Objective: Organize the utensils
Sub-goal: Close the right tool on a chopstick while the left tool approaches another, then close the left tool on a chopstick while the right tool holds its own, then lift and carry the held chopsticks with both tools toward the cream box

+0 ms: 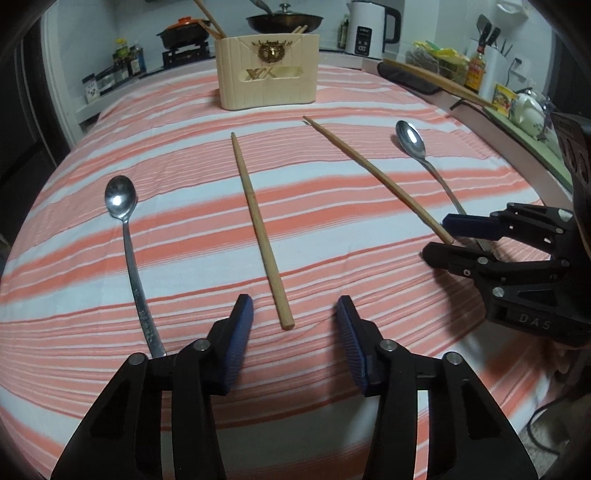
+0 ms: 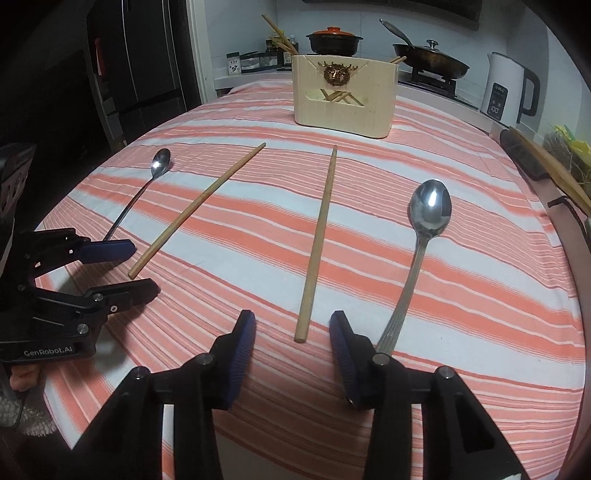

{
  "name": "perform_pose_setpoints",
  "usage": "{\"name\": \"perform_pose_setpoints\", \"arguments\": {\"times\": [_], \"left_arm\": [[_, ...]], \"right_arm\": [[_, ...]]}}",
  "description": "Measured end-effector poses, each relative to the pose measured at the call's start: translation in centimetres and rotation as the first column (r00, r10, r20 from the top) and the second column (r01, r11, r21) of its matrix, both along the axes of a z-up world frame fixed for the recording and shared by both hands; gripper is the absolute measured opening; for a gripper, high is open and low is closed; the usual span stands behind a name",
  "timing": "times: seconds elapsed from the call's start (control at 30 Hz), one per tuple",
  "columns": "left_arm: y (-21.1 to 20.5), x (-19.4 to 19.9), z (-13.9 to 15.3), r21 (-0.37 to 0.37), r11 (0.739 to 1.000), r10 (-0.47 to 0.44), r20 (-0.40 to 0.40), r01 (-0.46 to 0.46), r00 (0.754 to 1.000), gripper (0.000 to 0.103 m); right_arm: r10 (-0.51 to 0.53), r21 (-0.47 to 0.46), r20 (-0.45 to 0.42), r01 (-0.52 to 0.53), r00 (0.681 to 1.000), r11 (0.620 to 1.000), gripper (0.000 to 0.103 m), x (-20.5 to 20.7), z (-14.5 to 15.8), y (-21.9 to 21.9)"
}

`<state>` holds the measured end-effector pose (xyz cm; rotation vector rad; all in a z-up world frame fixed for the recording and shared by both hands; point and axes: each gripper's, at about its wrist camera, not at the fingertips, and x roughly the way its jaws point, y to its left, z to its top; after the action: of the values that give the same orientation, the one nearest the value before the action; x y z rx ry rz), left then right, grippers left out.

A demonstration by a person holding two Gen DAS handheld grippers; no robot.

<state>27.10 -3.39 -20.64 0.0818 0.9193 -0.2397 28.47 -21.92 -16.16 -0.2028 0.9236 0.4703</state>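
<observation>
Blue-padded fingers of the left gripper (image 1: 294, 314) stand wide apart with nothing between them, and the butt end of the left chopstick (image 1: 258, 225) lies on the cloth just ahead of the gap. On the other side the right gripper (image 2: 292, 328) is equally spread and empty, the thick end of the right chopstick (image 2: 318, 243) sitting just ahead of its gap and the handle of the right spoon (image 2: 421, 243) running down beside its right finger. The left spoon (image 1: 127, 243) lies just outside the left gripper's left finger, handle toward the camera. All four pieces lie flat and apart on the striped tablecloth (image 1: 369, 295), so the sorting looks barely begun: none of them is lifted. Well beyond them stands the wooden utensil holder (image 1: 267, 70), with several chopsticks already poking from its top, which is likely where the rest belong. Behind it sit a kettle (image 1: 371, 27) and pans on the counter.
</observation>
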Motion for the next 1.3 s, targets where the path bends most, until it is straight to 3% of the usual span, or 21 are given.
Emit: {"name": "perform_pose_setpoints", "arguments": {"times": [0.03, 0.07, 0.13, 0.3, 0.53, 0.77, 1.3], "left_arm": [[-0.1, 0.0, 0.0, -0.001, 1.0, -0.002, 0.007, 0.002, 1.0, 0.027], [0.0, 0.1, 0.0, -0.008, 1.0, -0.004, 0.009, 0.004, 1.0, 0.009], [0.4, 0.5, 0.1, -0.045, 0.999, 0.011, 0.004, -0.011, 1.0, 0.005], [1.6, 0.1, 2.2, -0.08, 0.996, 0.029, 0.06, -0.024, 0.998, 0.004], [3.3, -1.8, 9.1, -0.102, 0.995, 0.033, 0.221, -0.011, 0.975, 0.004], [5.3, -2.5, 14.0, -0.158, 0.987, 0.04, 0.303, 0.009, 0.952, 0.004], [6.5, -3.7, 18.2, -0.235, 0.971, 0.044, 0.373, 0.048, 0.927, 0.004]], "right_arm": [[-0.004, -0.011, 0.011, 0.004, 1.0, 1.0, 0.036, -0.1, 0.0, 0.2], [-0.02, -0.019, 0.017, 0.02, 1.0, 1.0, 0.025, 0.0, 0.0, 0.2], [-0.066, -0.019, 0.017, 0.067, 0.998, 0.998, 0.008, 0.3, 0.1, -0.4], [-0.111, 0.044, 0.068, 0.109, 0.991, 0.993, 0.007, 0.1, 2.4, -1.8], [-0.084, 0.075, 0.218, 0.069, 0.972, 0.995, 0.007, -1.1, 9.4, -1.4], [-0.069, 0.107, 0.325, 0.036, 0.943, 0.994, 0.007, -1.7, 14.8, -0.7], [-0.078, 0.188, 0.418, -0.002, 0.905, 0.982, 0.007, -4.4, 20.0, -1.2]]}}
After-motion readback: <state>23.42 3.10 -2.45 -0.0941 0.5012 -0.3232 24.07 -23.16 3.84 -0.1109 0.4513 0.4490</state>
